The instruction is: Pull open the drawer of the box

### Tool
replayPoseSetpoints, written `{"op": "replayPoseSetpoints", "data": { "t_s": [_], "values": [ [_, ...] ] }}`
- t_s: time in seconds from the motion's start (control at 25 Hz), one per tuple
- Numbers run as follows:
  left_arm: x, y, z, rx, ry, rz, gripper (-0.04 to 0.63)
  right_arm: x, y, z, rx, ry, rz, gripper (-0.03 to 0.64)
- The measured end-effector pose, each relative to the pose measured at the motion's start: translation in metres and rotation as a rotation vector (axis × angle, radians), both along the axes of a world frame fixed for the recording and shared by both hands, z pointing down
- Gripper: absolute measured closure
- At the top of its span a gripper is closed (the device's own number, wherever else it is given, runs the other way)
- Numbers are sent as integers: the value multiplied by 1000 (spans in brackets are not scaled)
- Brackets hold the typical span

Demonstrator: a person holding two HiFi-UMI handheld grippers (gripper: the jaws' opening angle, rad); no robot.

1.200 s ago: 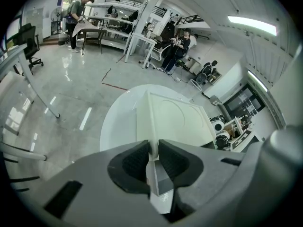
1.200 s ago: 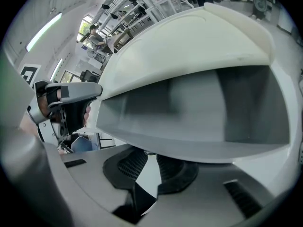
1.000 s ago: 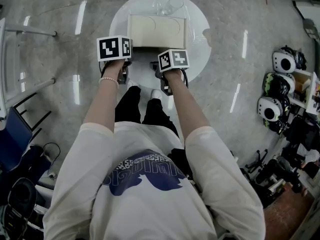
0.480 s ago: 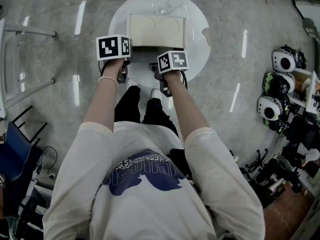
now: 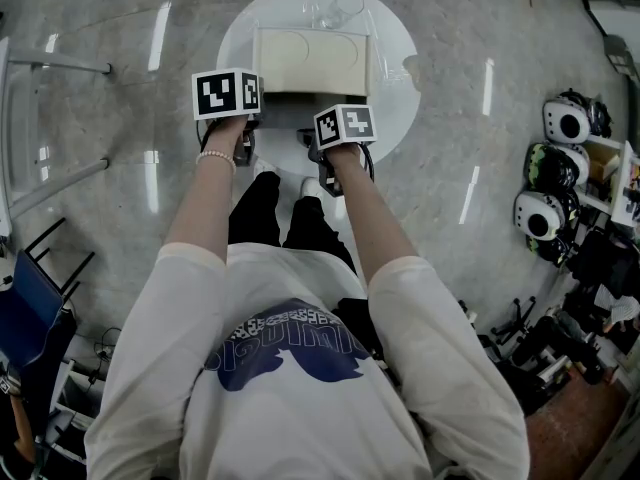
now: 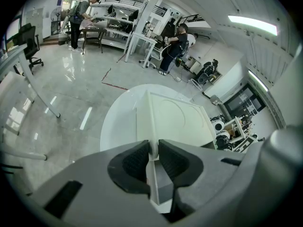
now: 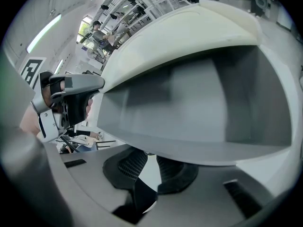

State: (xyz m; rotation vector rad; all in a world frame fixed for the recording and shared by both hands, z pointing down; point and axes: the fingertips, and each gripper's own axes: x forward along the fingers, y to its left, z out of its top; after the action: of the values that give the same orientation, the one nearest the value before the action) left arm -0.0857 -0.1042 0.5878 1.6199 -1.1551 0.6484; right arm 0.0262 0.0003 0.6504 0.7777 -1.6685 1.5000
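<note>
Left gripper (image 6: 152, 148): the pads are pinched on a thin white upright wall at the near corner of the box (image 5: 315, 58). The wall runs straight ahead from between the jaws.
Right gripper (image 7: 150, 161): the jaws are drawn close, with the tips tucked under the front lip of the drawer (image 7: 189, 103). It looks like a pinch on that lip, though the lip covers the contact point.
Drawer: it is pulled out toward the right gripper. Its grey cavity is open just above and ahead of the jaws, under the cream box top.
Head view only: the marker cubes cover both sets of jaws from above. The box sits mid-way on the round white table (image 5: 395, 78), ahead of both grippers. A clear item (image 5: 340, 8) lies beyond the box, too faint to name.
Left gripper view only: the flat box top, with an arc-shaped groove, is ahead and right of the jaws. A strip of table is left of them, and people at benches are far beyond.
Right gripper view only: the drawer interior fills the view, and the left gripper shows off to the left of the jaws, at the box corner.
Edges: the table's near rim curves just behind both grippers. The drawer lip lies across the right jaws' tips.
Open room: there is table surface left of the left gripper and right of the right gripper, and floor surrounds the table. A blue chair (image 5: 30, 268) and a metal frame (image 5: 60, 65) stand well off to the left. Rounded white devices (image 5: 570, 123) sit on a shelf well off to the right.
</note>
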Motion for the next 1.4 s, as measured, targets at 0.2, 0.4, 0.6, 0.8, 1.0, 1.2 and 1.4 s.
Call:
{"op": "replayPoseSetpoints", "data": {
  "t_s": [0.2,0.4,0.6,0.8,1.0,1.2,1.4],
  "values": [
    [-1,0,-2,1,-2,0,520,-1,3,-2,-1,-2,0,563],
    [-1,0,-3,-1,-2,3,520,-1,7,-2,-4,-5,2,563],
    [0,1,-2,1,-5,3,522,0,11,-1,-7,-7,2,563],
    [0,1,-3,0,-4,4,522,0,14,-2,-5,-13,4,563],
    [0,0,-3,-1,-4,3,520,1,17,-2,-6,-15,1,563],
    [-1,0,-3,0,-3,3,522,0,20,-2,-7,-16,1,563],
    [-1,1,-1,-2,-4,1,520,2,26,0,-11,-16,-6,563]
  ]
}}
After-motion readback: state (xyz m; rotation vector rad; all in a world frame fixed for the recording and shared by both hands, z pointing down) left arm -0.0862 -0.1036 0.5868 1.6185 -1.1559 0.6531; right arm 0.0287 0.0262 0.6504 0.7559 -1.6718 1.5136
